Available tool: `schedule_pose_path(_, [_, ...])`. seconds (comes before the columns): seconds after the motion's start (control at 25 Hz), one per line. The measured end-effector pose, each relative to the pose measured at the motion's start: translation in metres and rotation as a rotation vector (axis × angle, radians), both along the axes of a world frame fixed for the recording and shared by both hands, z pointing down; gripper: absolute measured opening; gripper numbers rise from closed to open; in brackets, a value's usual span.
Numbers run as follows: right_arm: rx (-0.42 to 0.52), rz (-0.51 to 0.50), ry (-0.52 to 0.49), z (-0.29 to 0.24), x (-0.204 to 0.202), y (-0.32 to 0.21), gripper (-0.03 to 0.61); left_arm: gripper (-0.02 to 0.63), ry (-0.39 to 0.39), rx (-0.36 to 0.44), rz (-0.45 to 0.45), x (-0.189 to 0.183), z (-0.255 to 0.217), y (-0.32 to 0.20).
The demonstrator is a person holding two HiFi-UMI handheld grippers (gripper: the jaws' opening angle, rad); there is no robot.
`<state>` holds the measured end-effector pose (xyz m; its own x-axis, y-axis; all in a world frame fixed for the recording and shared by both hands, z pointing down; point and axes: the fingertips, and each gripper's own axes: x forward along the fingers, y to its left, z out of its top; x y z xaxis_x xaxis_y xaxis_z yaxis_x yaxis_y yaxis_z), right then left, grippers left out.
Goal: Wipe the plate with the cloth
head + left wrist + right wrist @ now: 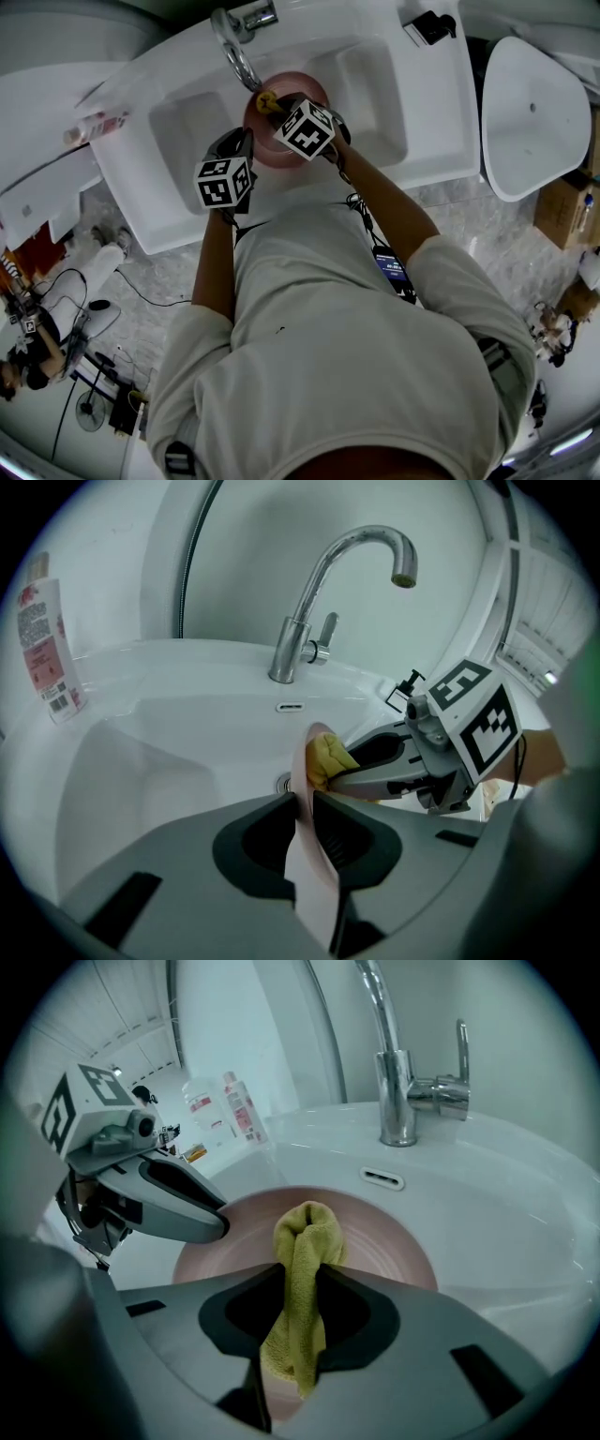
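A pink plate (281, 155) is held over the white sink basin (178, 131), under the tap. My left gripper (302, 803) is shut on the plate (305, 855), gripping its rim edge-on. My right gripper (298, 1283) is shut on a yellow cloth (302, 1269), whose bunched end presses against the plate's face (384, 1241). In the head view the cloth (266, 100) shows as a small yellow spot just beyond the right gripper (281, 111). The left gripper (234, 150) sits at the plate's near-left rim. From the left gripper view, the cloth (328, 757) touches the plate's right side.
A chrome tap (309, 639) arches over the basin, with the overflow slot (291, 707) below it. A tube with red print (47, 649) stands on the left ledge, and bottles (239, 1105) sit on the counter. Another white basin (530, 117) lies at the right.
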<state>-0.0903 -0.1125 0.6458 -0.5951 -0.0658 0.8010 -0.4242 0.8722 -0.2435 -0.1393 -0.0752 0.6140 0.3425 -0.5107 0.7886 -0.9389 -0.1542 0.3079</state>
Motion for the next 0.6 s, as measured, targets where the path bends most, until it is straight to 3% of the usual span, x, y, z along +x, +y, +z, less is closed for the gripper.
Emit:
schedule_pose_path(0.28, [-0.03,-0.098,-0.034,-0.002,-0.016,0.032,0.097,0.074,0.008,-0.016,-0.022,-0.005,0.001,0.004])
schedule_pose_path(0.6, [-0.062,-0.242,-0.004,0.004,-0.014,0.07,0.097,0.074,0.027,-0.027,-0.052,-0.01,0.003,0.007])
